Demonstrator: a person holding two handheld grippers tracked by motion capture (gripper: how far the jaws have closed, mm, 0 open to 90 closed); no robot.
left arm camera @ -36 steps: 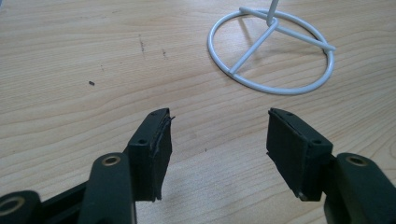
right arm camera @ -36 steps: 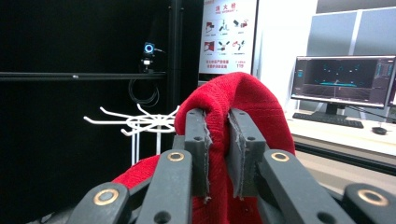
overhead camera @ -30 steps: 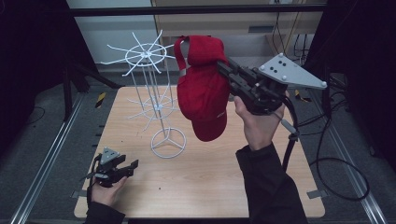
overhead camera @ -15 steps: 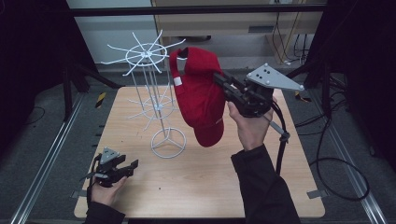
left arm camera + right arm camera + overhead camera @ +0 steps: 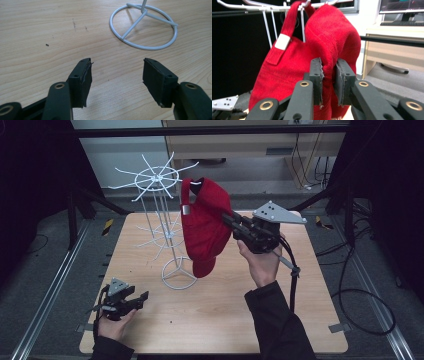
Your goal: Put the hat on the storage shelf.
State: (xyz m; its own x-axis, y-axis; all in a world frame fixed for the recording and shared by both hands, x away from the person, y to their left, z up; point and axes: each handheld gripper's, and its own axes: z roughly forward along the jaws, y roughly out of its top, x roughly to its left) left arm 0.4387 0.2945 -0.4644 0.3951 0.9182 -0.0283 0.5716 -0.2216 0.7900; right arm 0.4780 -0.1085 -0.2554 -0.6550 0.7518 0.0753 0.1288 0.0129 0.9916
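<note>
A red cap [image 5: 205, 225] hangs upright beside the top wheel of a white wire rack [image 5: 157, 177]. In the right gripper view the cap's back strap [image 5: 287, 32] loops over one of the rack's hooks [image 5: 303, 5]. My right gripper [image 5: 227, 217] comes in from the right and is shut on a fold of the cap's fabric [image 5: 329, 63]. The cap's brim points down toward the rack's ring base [image 5: 178, 275]. My left gripper [image 5: 142, 297] rests low at the table's front left, open, with bare wood between its pads [image 5: 116, 65].
The rack's ring base [image 5: 143, 25] stands just ahead of the left gripper. The wooden table [image 5: 300, 285] has bare room on its right half and along the front. Cables lie on the floor to the right [image 5: 365, 305]. A cabinet stands behind the table [image 5: 240, 145].
The right hand has come down and to the left with the cap, bringing it lower beside the rack's top. The left gripper has stayed put.
</note>
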